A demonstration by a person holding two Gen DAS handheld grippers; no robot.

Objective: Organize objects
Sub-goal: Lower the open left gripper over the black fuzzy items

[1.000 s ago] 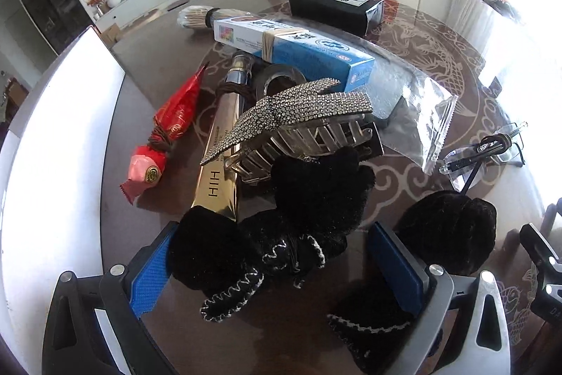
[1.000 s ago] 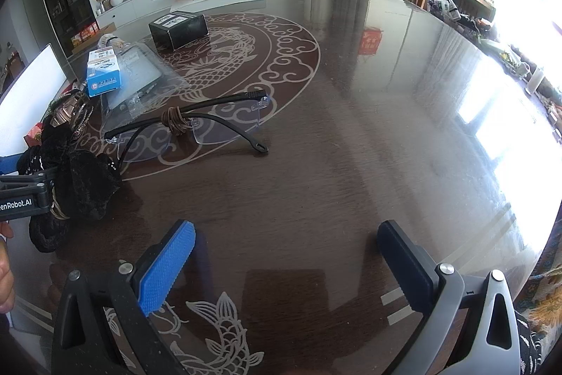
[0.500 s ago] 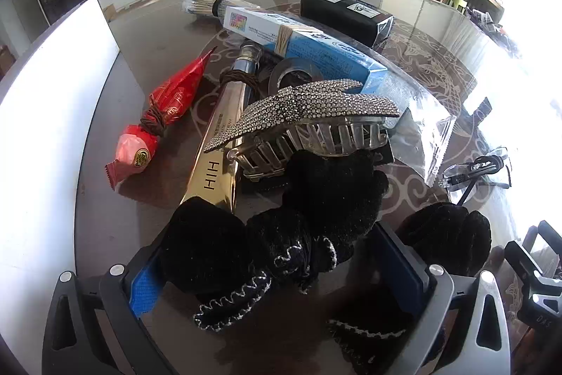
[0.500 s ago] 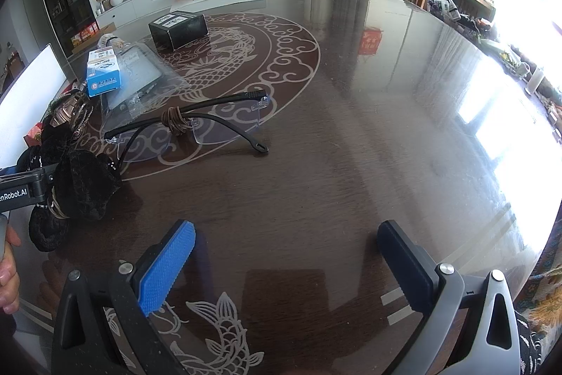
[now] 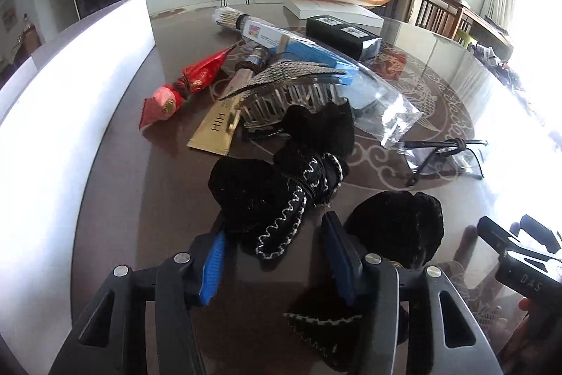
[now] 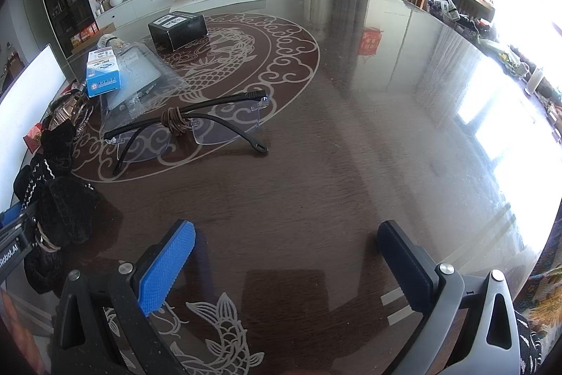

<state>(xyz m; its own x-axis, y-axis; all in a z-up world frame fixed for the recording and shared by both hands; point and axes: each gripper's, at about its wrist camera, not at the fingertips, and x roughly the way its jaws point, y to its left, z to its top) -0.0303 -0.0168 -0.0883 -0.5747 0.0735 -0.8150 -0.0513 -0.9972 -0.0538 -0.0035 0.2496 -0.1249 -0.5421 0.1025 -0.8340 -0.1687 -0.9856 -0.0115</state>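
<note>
White panel is seen along the left edge of the table. Next to it a red wrapped packet is laid flat, then a gold tube, with a rhinestone claw clip resting across its upper part and a blue box behind.

Black velvet bow is lying in front of the clip, trimmed in white zigzag stitching. Left gripper is seen closing, with one lobe of the bow between the blue pads; firm pad contact cannot be confirmed. Another black lobe is seen just outside the right finger.

Further right: clear plastic bag, black box, and glasses with a brown hair tie wrapped round the frame.

Right gripper is held over bare tabletop, fingers wide apart, nothing between them, well clear of the glasses.
</note>
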